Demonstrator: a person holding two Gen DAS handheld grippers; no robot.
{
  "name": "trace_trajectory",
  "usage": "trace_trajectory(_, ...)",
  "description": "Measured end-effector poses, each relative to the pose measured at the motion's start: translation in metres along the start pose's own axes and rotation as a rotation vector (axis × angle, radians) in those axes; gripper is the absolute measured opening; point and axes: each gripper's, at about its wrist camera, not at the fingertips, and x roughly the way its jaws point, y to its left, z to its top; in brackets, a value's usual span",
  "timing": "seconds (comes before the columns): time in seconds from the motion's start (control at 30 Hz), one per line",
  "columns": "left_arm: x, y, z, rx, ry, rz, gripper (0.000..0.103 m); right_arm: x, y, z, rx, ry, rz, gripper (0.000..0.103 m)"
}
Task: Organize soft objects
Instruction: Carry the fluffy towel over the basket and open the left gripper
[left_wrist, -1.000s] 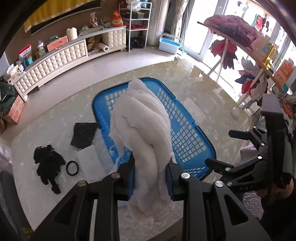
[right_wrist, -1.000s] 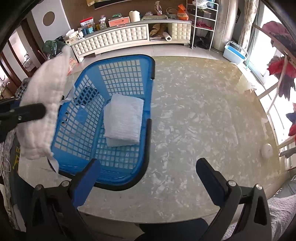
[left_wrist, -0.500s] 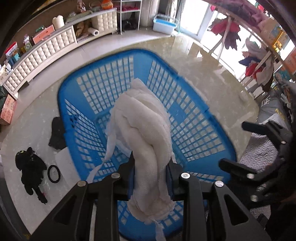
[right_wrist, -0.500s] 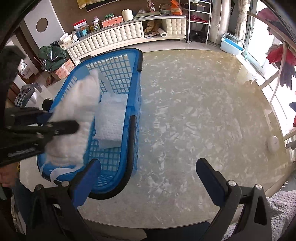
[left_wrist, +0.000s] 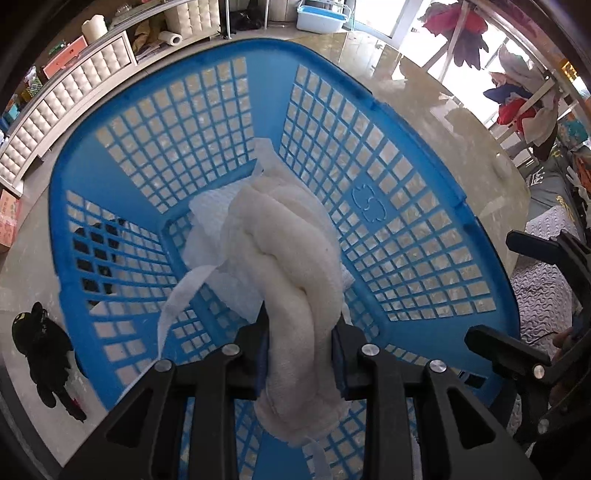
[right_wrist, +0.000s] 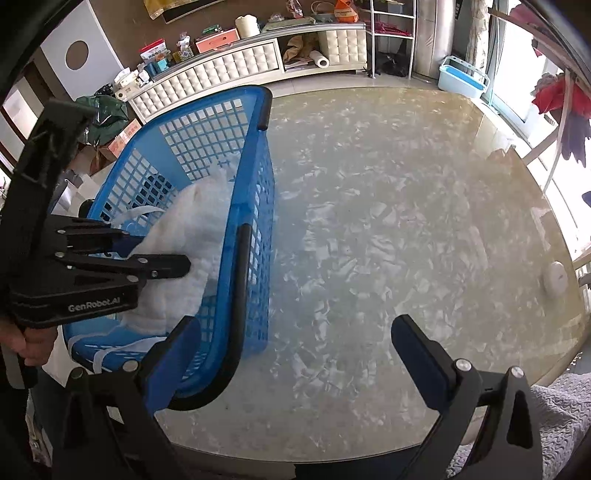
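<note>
My left gripper (left_wrist: 301, 354) is shut on a bunched white towel (left_wrist: 291, 266) and holds it low inside the blue laundry basket (left_wrist: 402, 206). A folded white cloth (left_wrist: 214, 214) lies on the basket floor, partly hidden under the towel. In the right wrist view the left gripper (right_wrist: 162, 266) and the white towel (right_wrist: 192, 229) sit inside the basket (right_wrist: 255, 206). My right gripper (right_wrist: 295, 354) is open and empty, above the marble table (right_wrist: 406, 221) beside the basket's near right corner.
A black soft toy (left_wrist: 48, 350) lies on the table left of the basket. A black cloth (left_wrist: 96, 240) shows through the basket's left wall. A small white disc (right_wrist: 556, 278) sits near the table's right edge. A grey textured cloth (left_wrist: 543, 299) lies at the right.
My left gripper has carried the white towel from above the basket's near rim down into the basket. The right gripper stayed open and shifted slightly closer to the basket.
</note>
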Motion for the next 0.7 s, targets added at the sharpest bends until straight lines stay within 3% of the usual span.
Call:
trace_trajectory(0.6, 0.014, -0.008, -0.007, 0.011, 0.034, 0.031, 0.028, 0.002, -0.005, 0.002, 0.021, 0.0, 0.016, 0.103)
trace_trajectory(0.7, 0.016, -0.01, -0.006, 0.013, 0.037, 0.024, 0.032, 0.0, -0.008, 0.001, 0.027, -0.004, 0.017, 0.103)
